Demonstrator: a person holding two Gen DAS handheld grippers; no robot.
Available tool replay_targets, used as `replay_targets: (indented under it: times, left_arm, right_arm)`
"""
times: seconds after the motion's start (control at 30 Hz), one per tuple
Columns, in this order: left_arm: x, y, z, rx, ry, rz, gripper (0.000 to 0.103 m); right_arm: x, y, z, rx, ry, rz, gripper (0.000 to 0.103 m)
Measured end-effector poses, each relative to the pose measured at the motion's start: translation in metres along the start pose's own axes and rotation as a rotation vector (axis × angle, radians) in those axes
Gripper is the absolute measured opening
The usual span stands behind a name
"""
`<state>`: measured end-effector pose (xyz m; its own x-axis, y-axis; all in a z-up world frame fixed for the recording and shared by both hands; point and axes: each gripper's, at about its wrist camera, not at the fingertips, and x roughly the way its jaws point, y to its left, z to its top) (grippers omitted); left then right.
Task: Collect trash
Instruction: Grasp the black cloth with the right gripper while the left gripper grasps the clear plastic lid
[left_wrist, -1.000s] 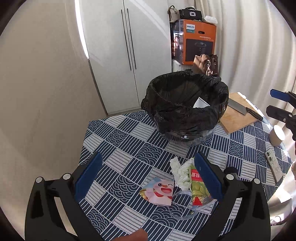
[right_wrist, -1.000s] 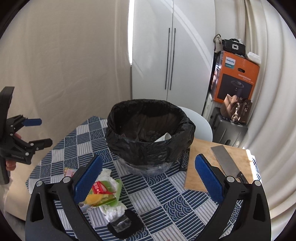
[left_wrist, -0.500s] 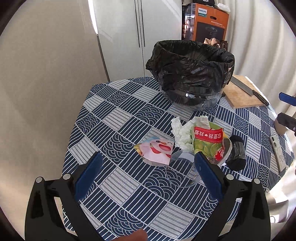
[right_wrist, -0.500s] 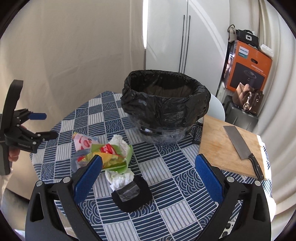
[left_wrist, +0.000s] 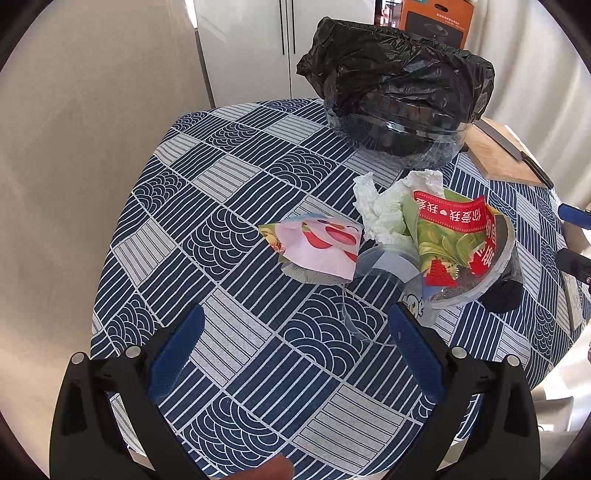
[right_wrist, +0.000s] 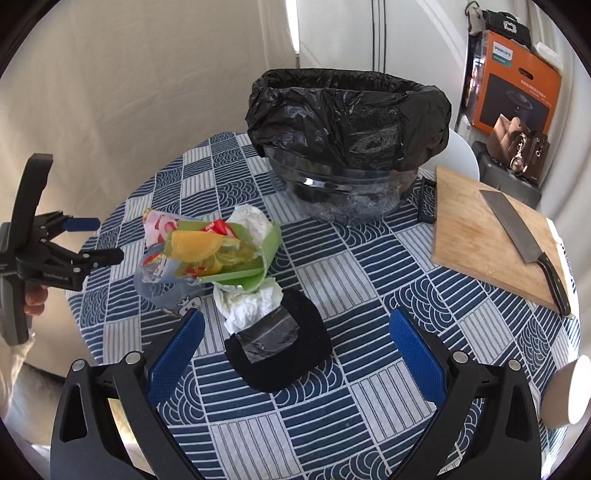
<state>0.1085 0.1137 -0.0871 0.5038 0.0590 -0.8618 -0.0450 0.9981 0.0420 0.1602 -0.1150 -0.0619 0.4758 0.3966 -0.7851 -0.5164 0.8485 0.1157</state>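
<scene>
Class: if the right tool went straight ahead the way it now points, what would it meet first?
Most likely the black tray with crumpled tissue, lying between the open right tool fingers; depth is uncertain.

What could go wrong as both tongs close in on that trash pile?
The pile is tangled: crumpled tissue sits against the green wrapper and clear cup, so one grab may scatter the rest. The cartoon packet lies flat, hard to pinch. The bin rim stands high; a low carry could snag its liner.
</scene>
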Motion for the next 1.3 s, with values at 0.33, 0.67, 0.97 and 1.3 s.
replay_targets:
  times: [0.33, 0.67, 0.97, 1.3]
  left_arm:
    - [0.037, -0.004, 0.0, -0.003, 0.117, -0.022, 0.097]
    - [0.075, 0.003, 0.0, -0.055, 0.26, -0.157, 0.097]
    - [0.082, -0.005, 0.004, 0.018, 0.311, -0.172, 0.053]
    - [0.072, -0.008, -0.01, -0.002, 0.331, -0.238, 0.008]
  right_arm:
    - [0.046, -0.004, -0.004, -0.08, 0.115, 0.066, 0.095]
    - [0.083, -0.013, -0.004, -0.02, 0.248, 0.179, 0.095]
    - [0.101, 0.003, 0.0, -0.033, 0.332, 0.282, 0.063]
    - [0.079, -0.005, -0.006, -0.025, 0.311, 0.247, 0.06]
